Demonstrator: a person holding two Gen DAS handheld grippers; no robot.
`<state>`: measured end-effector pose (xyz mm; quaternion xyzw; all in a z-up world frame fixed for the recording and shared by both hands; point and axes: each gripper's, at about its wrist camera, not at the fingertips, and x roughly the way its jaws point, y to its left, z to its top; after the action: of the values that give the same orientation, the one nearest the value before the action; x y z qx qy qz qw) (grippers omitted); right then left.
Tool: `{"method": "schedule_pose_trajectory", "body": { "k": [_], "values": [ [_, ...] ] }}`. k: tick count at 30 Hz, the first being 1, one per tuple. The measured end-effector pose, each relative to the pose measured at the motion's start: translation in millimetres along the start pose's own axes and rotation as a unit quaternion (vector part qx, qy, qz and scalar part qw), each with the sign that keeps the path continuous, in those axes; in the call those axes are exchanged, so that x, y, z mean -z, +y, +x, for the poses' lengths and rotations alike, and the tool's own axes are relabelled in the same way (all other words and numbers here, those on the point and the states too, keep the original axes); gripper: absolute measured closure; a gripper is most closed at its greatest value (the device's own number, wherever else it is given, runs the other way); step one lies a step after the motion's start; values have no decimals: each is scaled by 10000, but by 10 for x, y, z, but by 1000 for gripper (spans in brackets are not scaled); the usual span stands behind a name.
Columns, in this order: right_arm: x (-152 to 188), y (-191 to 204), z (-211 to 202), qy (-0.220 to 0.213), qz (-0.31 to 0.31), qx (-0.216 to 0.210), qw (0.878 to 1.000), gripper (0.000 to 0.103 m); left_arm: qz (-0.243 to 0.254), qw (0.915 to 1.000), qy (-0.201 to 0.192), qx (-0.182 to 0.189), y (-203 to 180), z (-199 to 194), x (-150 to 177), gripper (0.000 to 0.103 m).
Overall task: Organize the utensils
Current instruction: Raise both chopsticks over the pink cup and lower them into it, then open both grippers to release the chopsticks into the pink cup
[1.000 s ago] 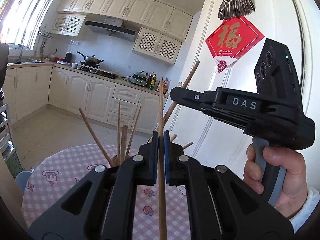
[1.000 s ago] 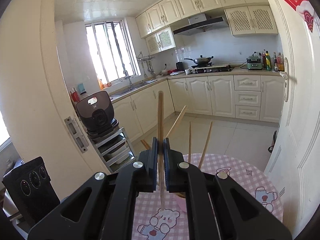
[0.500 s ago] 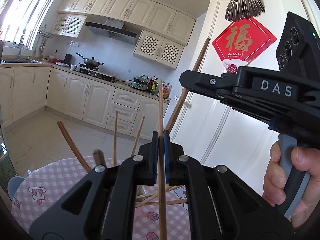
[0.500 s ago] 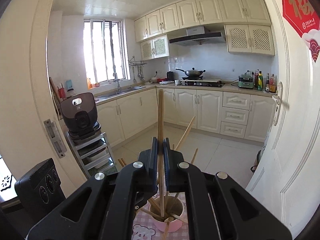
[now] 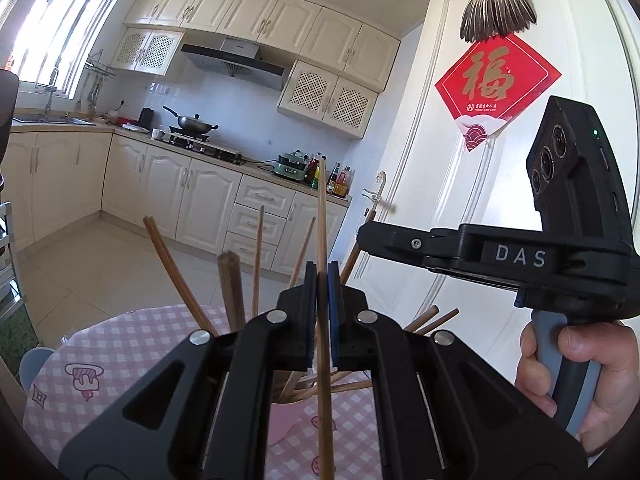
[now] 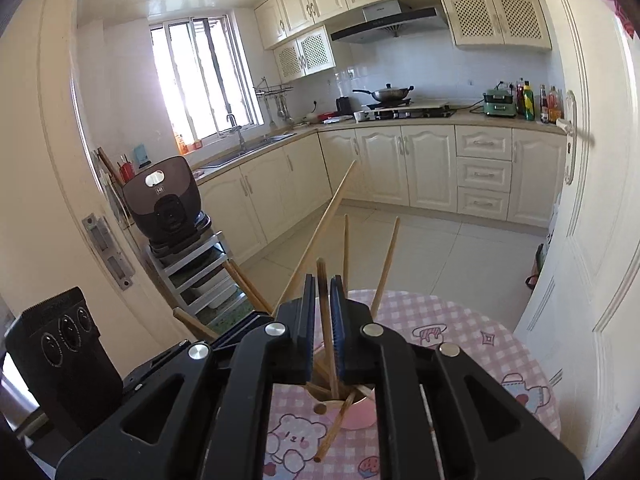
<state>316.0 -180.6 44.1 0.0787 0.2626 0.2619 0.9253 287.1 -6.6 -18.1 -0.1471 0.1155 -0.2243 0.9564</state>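
In the left wrist view, a person's bare hand (image 5: 568,364) wraps the grey grip of the black right gripper (image 6: 321,320), which lies roughly level with its long nose reaching leftward over a pale pink ceramic cup (image 5: 286,418) on the round table with a pink checked, cartoon-printed cloth (image 5: 132,360). The black left gripper (image 5: 321,312) points forward, only slightly downward, just above the same cup. Its blue-padded jaws are pressed tight on a long thin wooden chopstick (image 5: 323,280) that stands nearly upright, its top rising well above the fingers and its lower length running down past the cup's rim toward the camera. The right gripper tilts more steeply down at the cup; its jaws are parting, with a darker wooden chopstick (image 6: 326,320) between the pads, standing almost vertical with its lower end inside the cup, and a thin gap shows on either side of it. Several other wooden chopsticks (image 6: 316,240) fan out of the cup at slants, and one lies over the rim onto the cloth
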Motion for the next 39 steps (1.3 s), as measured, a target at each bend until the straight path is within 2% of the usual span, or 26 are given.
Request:
{"method": "schedule_pose_trajectory", "body": {
  "k": [1, 2, 4, 7, 10, 14, 15, 16, 17, 18, 22, 25, 26, 27, 28, 29, 32, 36, 39],
  "values": [
    [0, -12, -15, 2, 127, -98, 9999, 89, -10, 10000, -9, -16, 6, -16, 6, 98],
    [1, -29, -28, 15, 269, -208, 9994, 78, -24, 10000, -20, -12, 11, -37, 10, 98],
    [-4, -21, -69, 19, 423, -374, 9984, 67, -23, 10000, -50, 0, 7, -87, 3, 98],
    [-20, 41, -111, -37, 503, -435, 9978, 67, 17, 9999, -134, 38, -8, -202, 14, 98],
    [-42, 23, -93, 17, 728, -692, 9949, 66, 87, 9997, -227, 74, -16, -348, 42, 98],
    [-63, 67, -76, 6, 788, -737, 9942, 65, 305, 9989, -304, 185, -75, -509, 65, 98],
    [-65, 73, -72, 3, 794, -735, 9941, 66, 343, 9987, -312, 197, -92, -540, 68, 98],
    [-65, 77, -65, 20, 795, -740, 9941, 71, 362, 9986, -314, 232, -97, -550, 56, 98],
    [-71, 87, -58, 25, 797, -765, 9939, 86, 387, 9984, -302, 266, -103, -560, 51, 98],
    [-75, 89, -61, 23, 790, -774, 9939, 91, 418, 9984, -289, 249, -107, -565, 52, 98],
    [-92, 207, -121, -141, 496, -599, 9969, 94, 443, 9986, -188, 230, -98, -529, 54, 97],
    [-130, 338, -182, -390, -24, -27, 9992, 98, 272, 9996, 56, 28, -32, -440, 55, 95],
    [-131, 374, -202, -484, -156, 94, 9987, 99, 180, 9997, 156, -53, 5, -412, 52, 85],
    [-126, 392, -207, -540, -257, 188, 9980, 99, 97, 9995, 248, -148, 45, -394, 53, 55],
    [-125, 423, -213, -597, -382, 300, 9970, 99, 45, 9995, 237, -195, 73, -395, 57, 40],
    [-119, 451, -205, -639, -501, 389, 9959, 99, 46, 9995, 174, -248, 92, -411, 62, 37],
    [-63, 495, -149, -731, -811, 681, 9917, 99, 125, 9985, 290, -458, 115, -383, 63, 36],
    [2, 515, -55, -719, -1021, 878, 9883, 99, 11, 9960, 537, -713, 196, -305, 48, 35],
    [51, 517, 32, -615, -1119, 949, 9873, 99, -75, 9948, 679, -761, 262, -260, 69, 35]
  ]
}}
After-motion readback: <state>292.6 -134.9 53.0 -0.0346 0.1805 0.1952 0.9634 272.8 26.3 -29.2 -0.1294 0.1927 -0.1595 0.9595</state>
